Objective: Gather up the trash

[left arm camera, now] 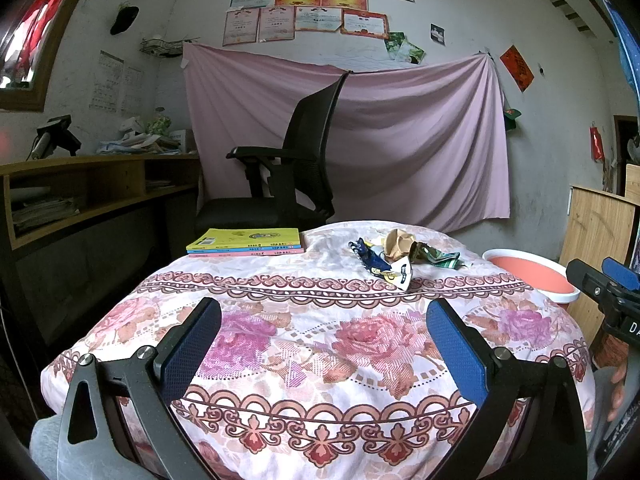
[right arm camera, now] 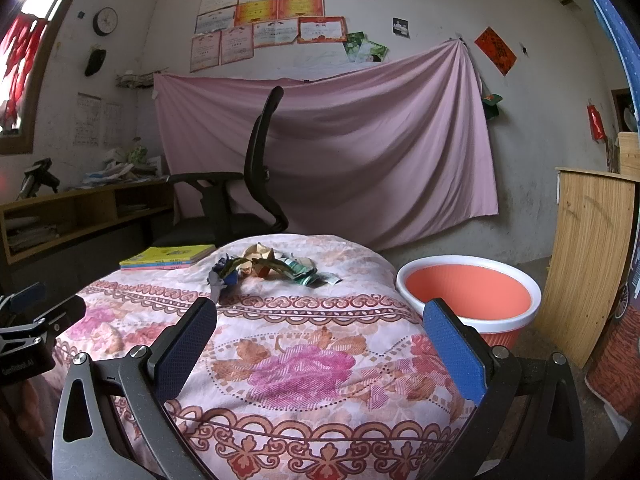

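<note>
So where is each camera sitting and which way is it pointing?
Left wrist: on the left claw, open, looking across the floral tablecloth at the trash pile and books; the right claw shows at the right edge.
Right wrist: on the right claw, open, facing the same pile, with the orange bin closer; the left claw shows at the left edge.
Shared: tablecloth, trash, books, bin, chair, pink sheet.
</note>
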A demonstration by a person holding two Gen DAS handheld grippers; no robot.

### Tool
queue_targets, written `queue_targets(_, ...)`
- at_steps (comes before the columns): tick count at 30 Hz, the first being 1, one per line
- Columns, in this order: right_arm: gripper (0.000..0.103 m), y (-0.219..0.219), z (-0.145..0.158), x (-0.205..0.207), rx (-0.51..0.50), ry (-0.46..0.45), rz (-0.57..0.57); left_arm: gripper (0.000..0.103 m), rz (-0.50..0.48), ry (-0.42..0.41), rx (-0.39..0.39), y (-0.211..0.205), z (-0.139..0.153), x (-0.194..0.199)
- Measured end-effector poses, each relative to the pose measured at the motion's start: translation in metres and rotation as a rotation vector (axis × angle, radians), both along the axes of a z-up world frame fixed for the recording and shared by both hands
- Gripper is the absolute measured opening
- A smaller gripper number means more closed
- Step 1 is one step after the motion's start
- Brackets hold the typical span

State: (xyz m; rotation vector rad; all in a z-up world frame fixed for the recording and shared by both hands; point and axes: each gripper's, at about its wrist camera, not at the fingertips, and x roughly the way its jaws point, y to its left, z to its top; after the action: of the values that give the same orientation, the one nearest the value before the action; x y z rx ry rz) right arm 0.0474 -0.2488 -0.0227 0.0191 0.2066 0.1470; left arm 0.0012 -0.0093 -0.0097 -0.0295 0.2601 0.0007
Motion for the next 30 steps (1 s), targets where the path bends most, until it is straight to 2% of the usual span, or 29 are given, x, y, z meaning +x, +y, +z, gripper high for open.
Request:
queue_targets(15, 0.103, -0.001, -0.001, 0.002, 0.003, 0.002, 0.000, 0.101, -0.006, 0.006, 0.009, -0.002, -0.003, 0.001)
queue_targets(25, 0.103, -0.002, 0.000, 0.000, 0.005, -0.013, -0.003, 0.101, 0.007, -0.021, -0.027, 0.004, 0.005, 0.000)
queue_targets(30, 0.103, -0.005, 0.009, 0.001, 0.007, -0.044, -0.008, 0.101, 0.012, -0.026, -0.045, 0.003, 0.015, 0.006)
